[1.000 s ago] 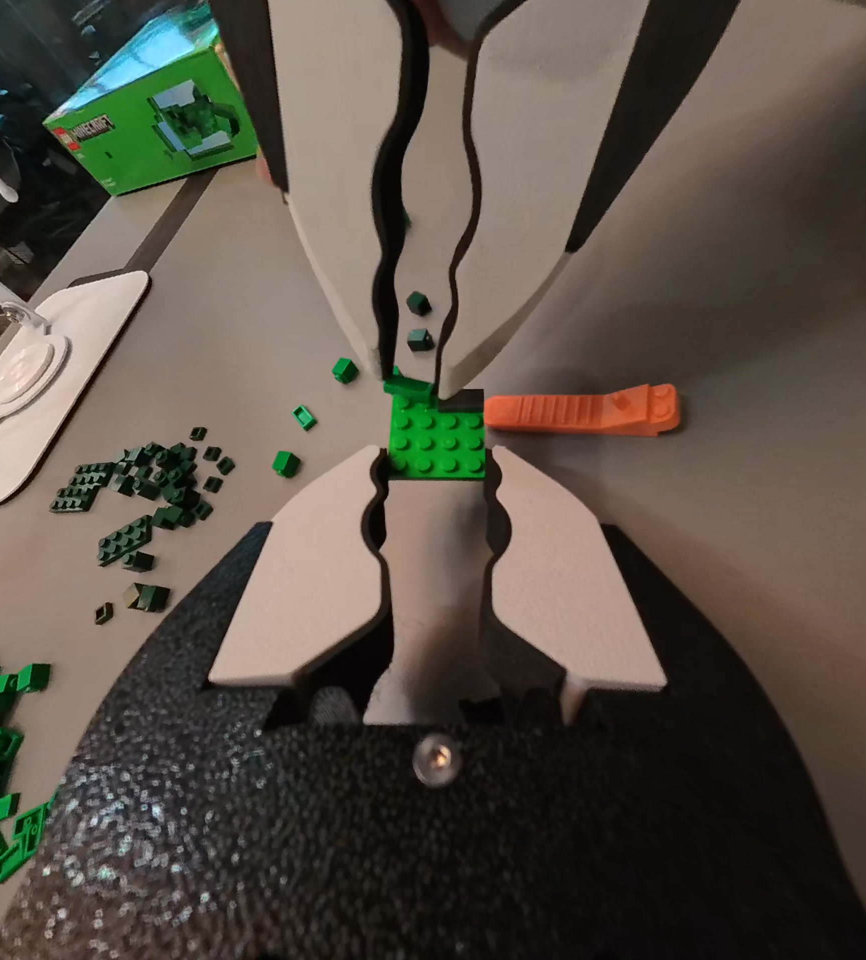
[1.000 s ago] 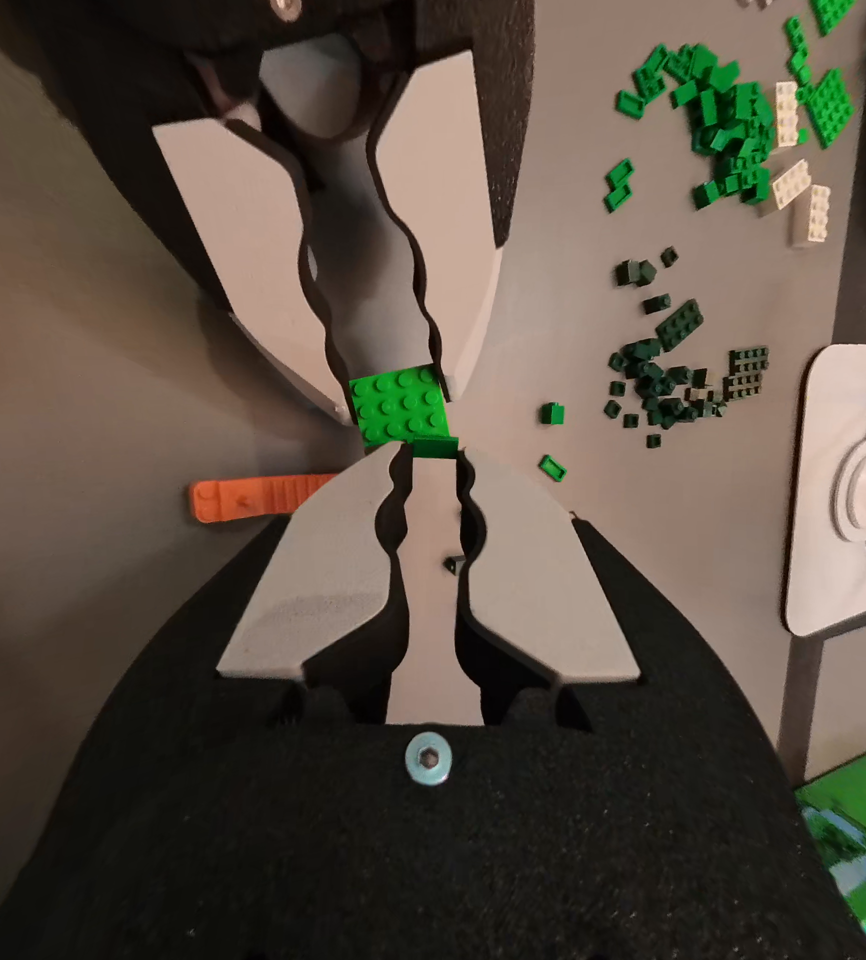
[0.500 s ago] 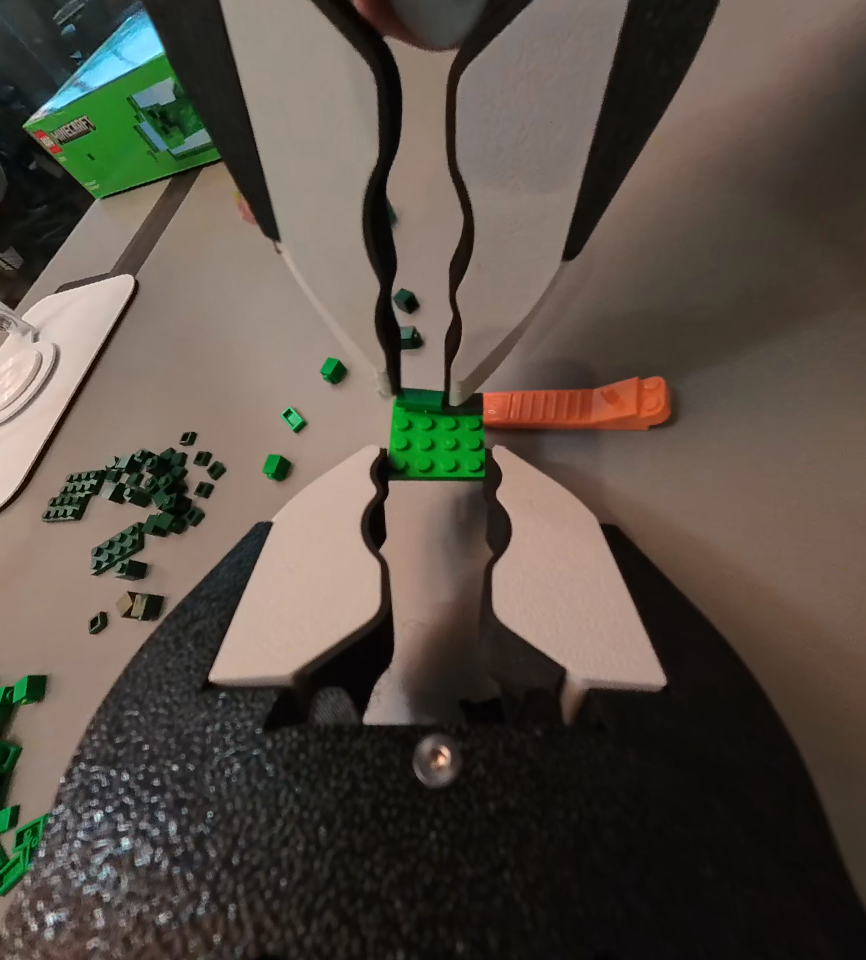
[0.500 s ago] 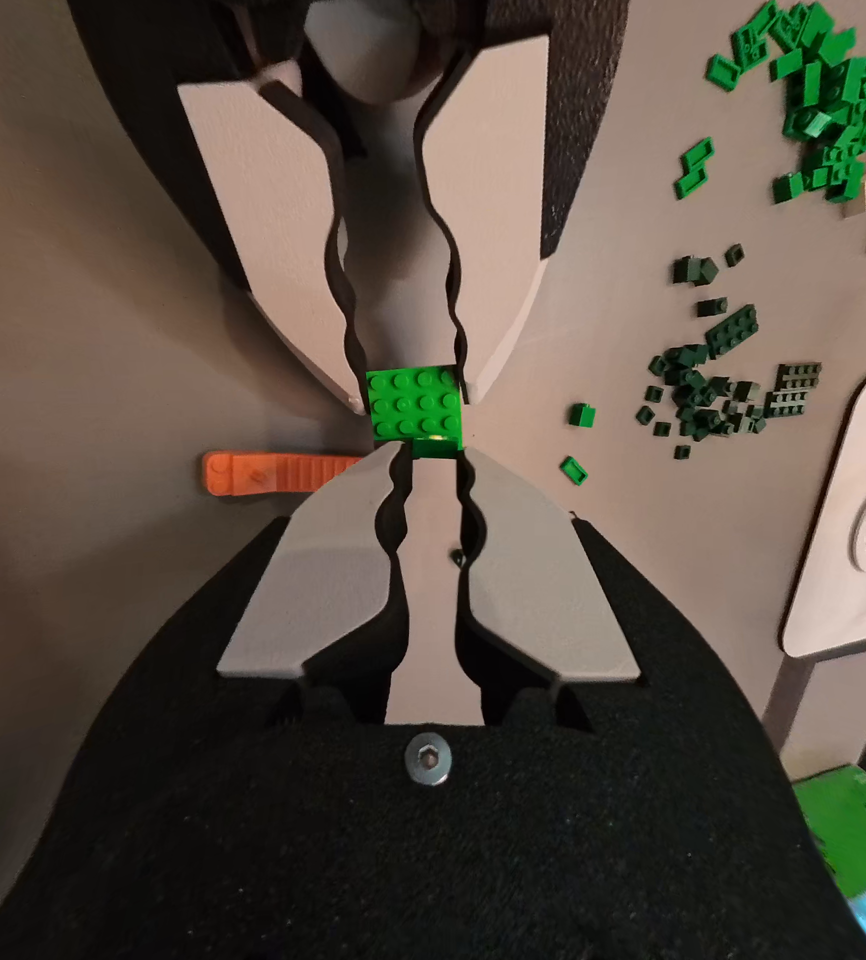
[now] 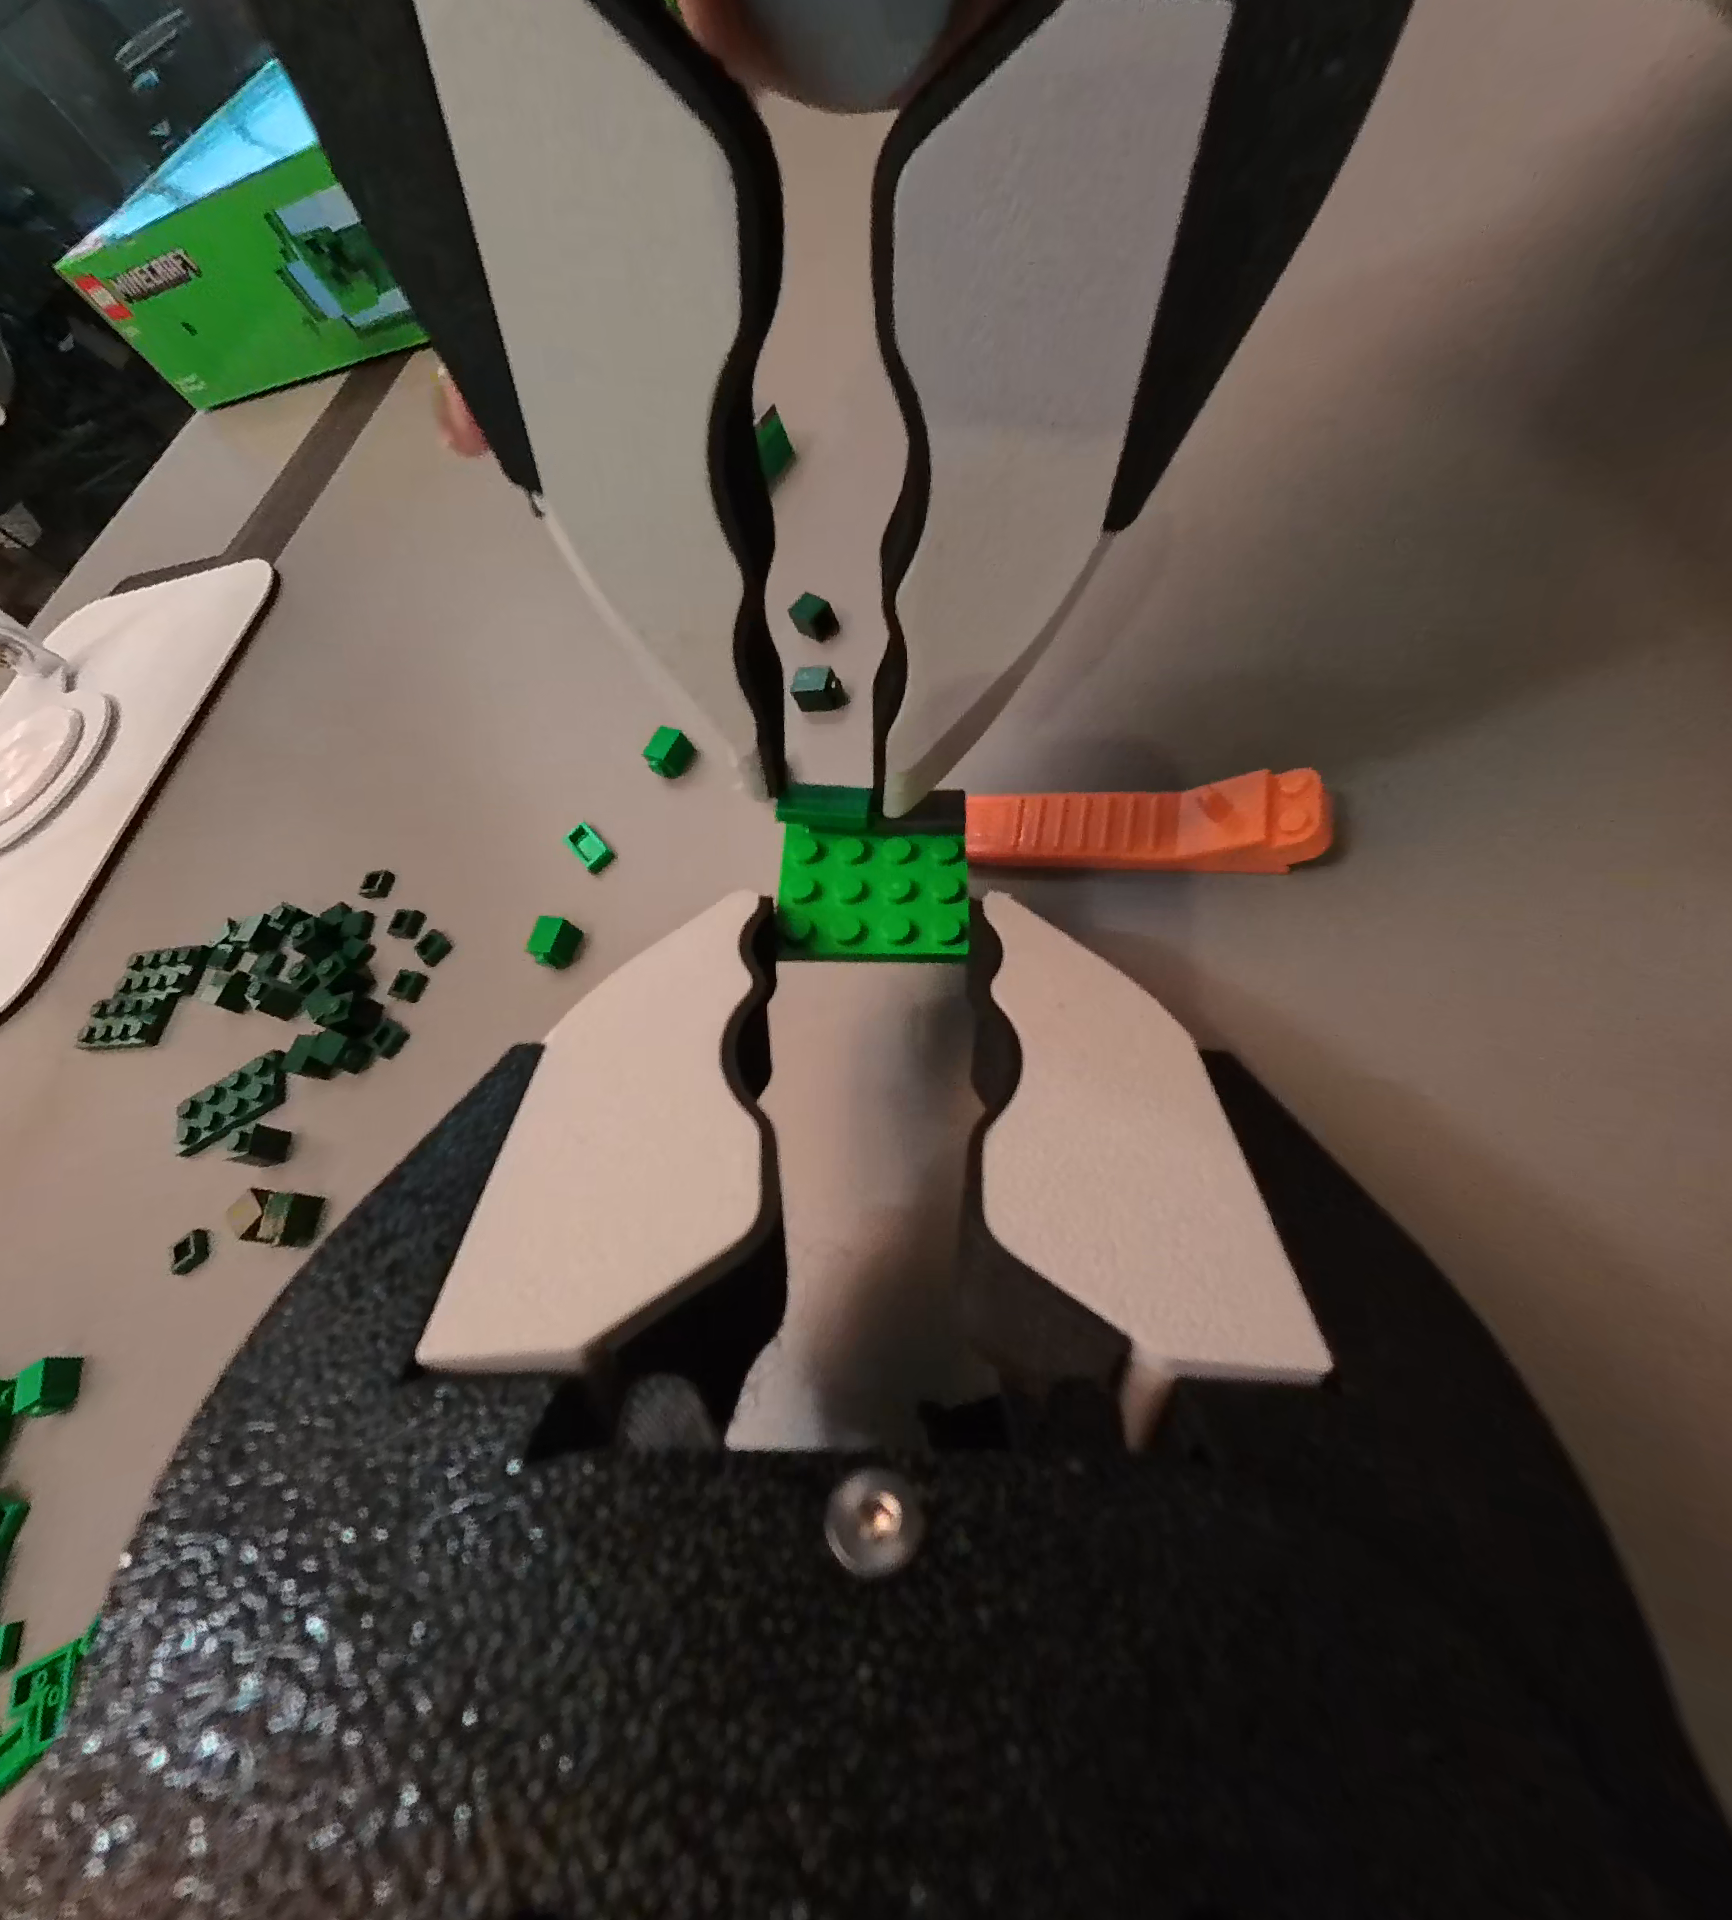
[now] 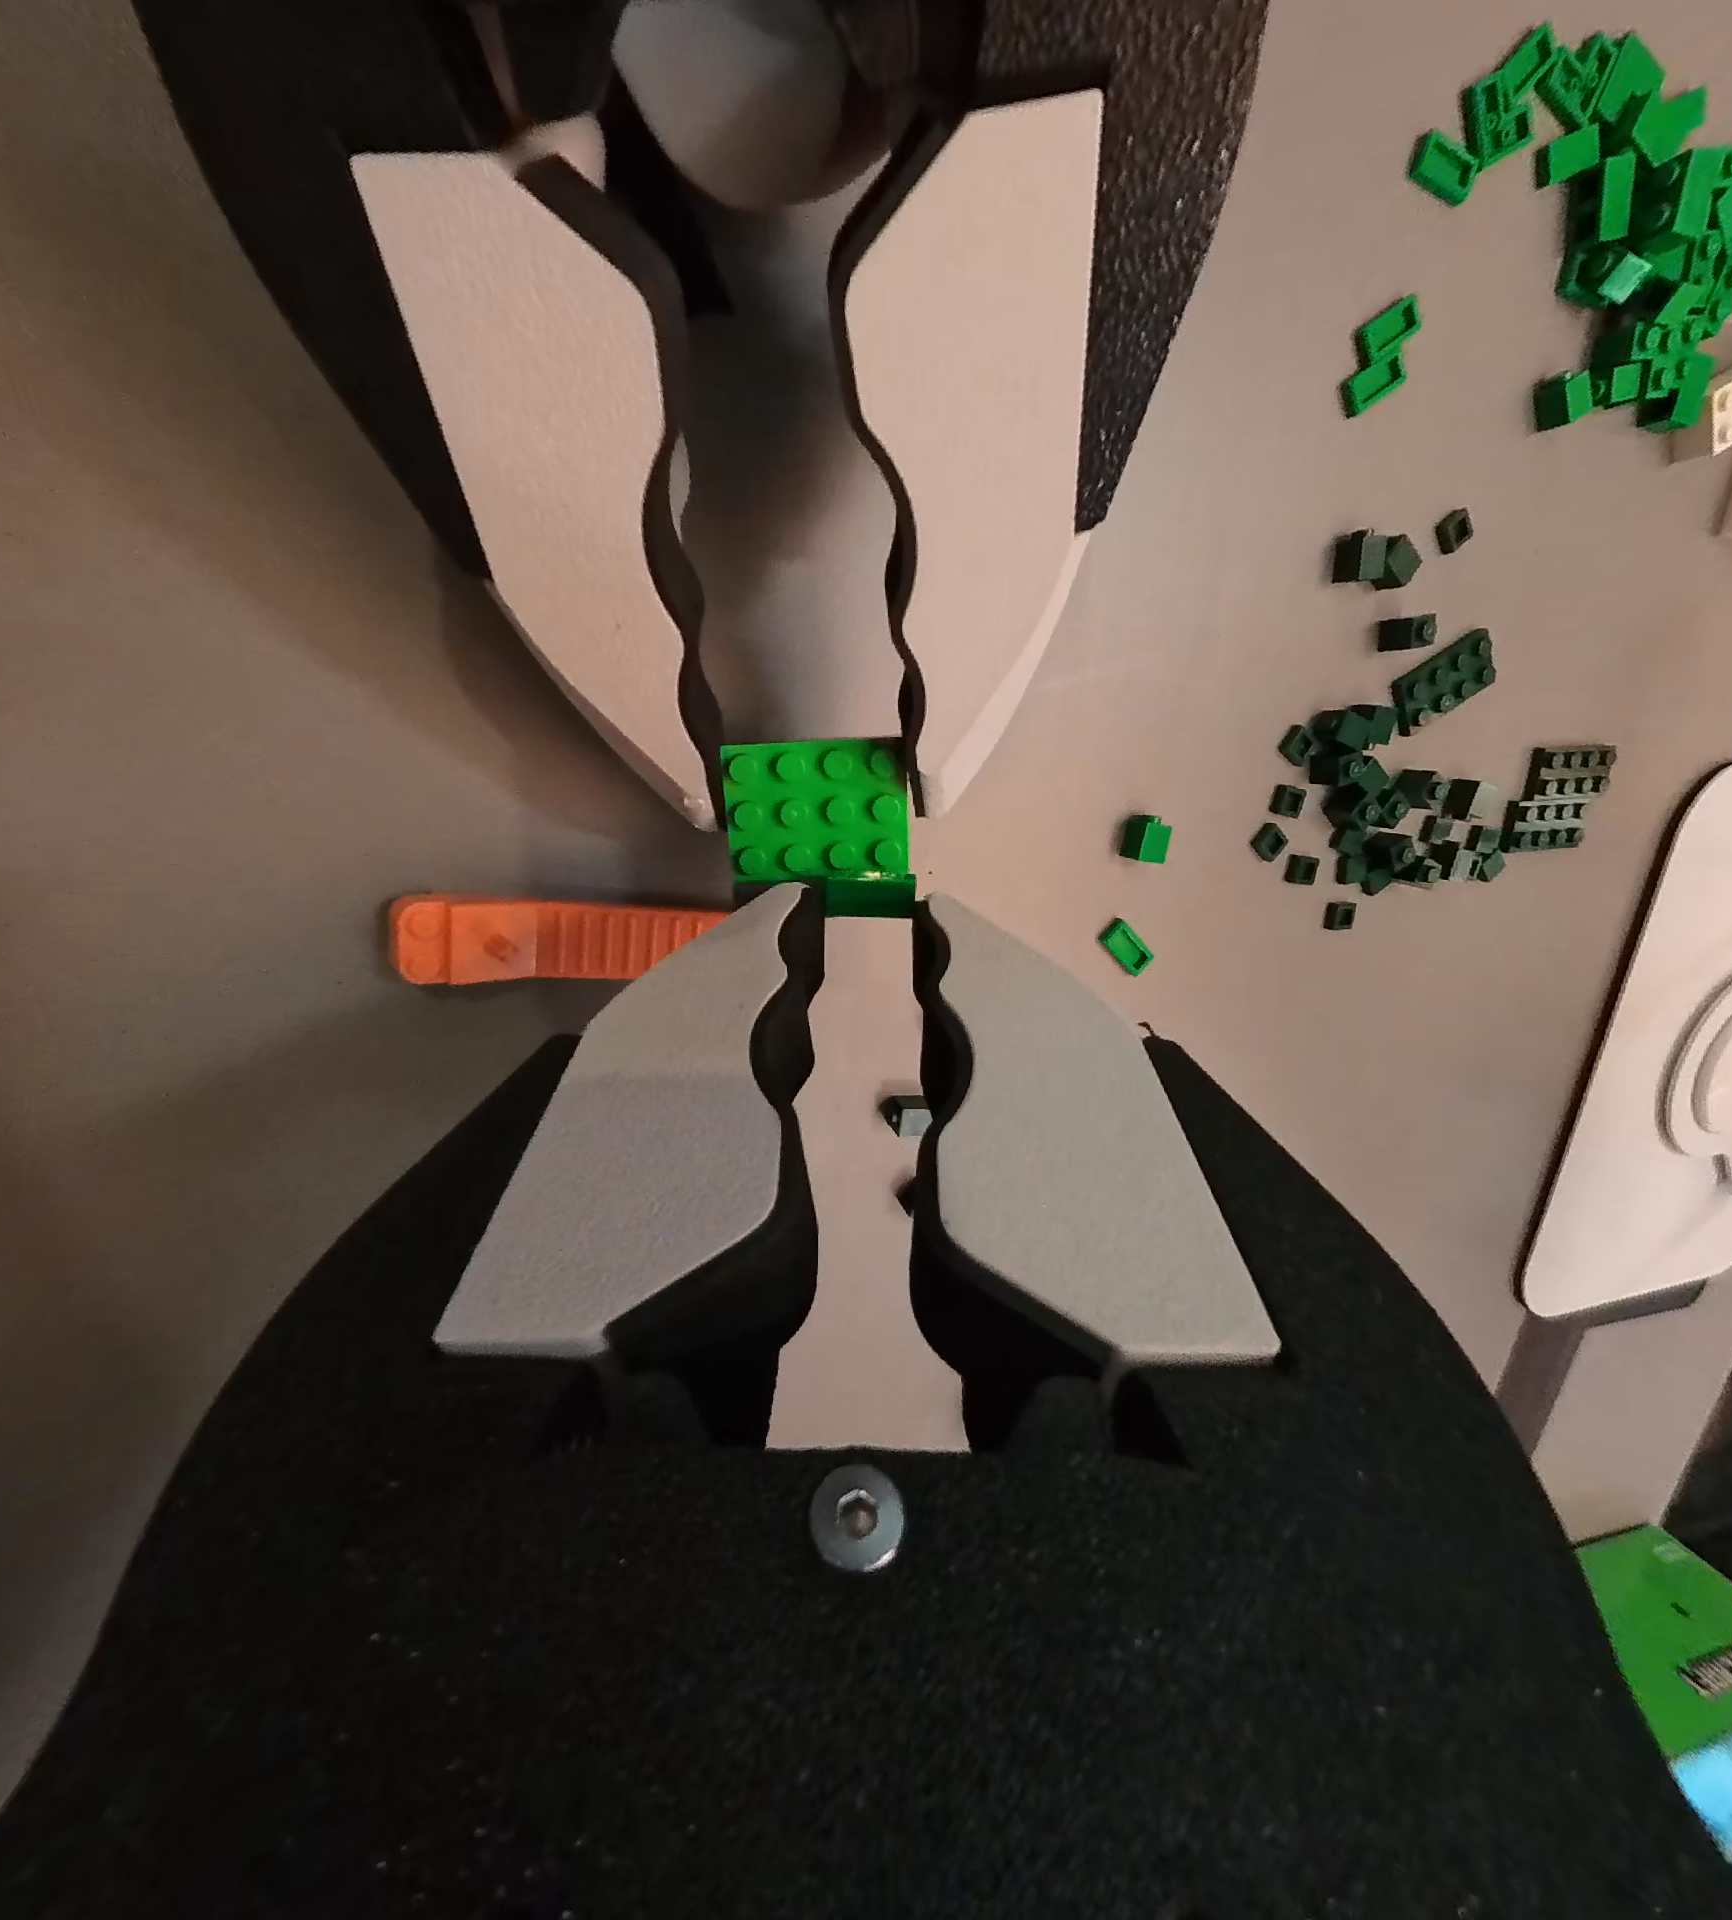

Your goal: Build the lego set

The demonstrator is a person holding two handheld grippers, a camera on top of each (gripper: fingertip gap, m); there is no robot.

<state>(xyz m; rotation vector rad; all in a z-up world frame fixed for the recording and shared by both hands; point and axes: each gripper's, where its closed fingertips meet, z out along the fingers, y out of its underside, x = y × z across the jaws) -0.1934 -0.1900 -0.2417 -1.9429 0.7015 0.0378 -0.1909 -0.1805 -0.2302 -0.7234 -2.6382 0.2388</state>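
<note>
The left gripper [image 5: 872, 920] is clamping the bright green plate [image 5: 874, 896] by its two side edges, jaws closed only as far as the plate's width, holding it flat over the grey table [image 5: 1464, 520]. Facing it, the right gripper [image 6: 867, 899] is pinching a small green piece [image 6: 872, 896] between nearly closed tips and is setting it against the plate's far edge; in the left wrist view that piece [image 5: 826, 805] is sitting on the back row, near the left corner. Whether it is fully seated cannot be told from here.

This looks like an early step: one small part going onto a bare plate. The next move probably calls for a straight, firm press while the left side is bracing the plate level, then a clean release.

Just beside the plate, the orange brick separator [image 5: 1148, 826] is lying idle. Dark green pieces [image 5: 259, 997] and bright green pieces [image 6: 1631, 197] are waiting in loose piles, and the green box [image 5: 249, 281] is standing at the table's far edge.
</note>
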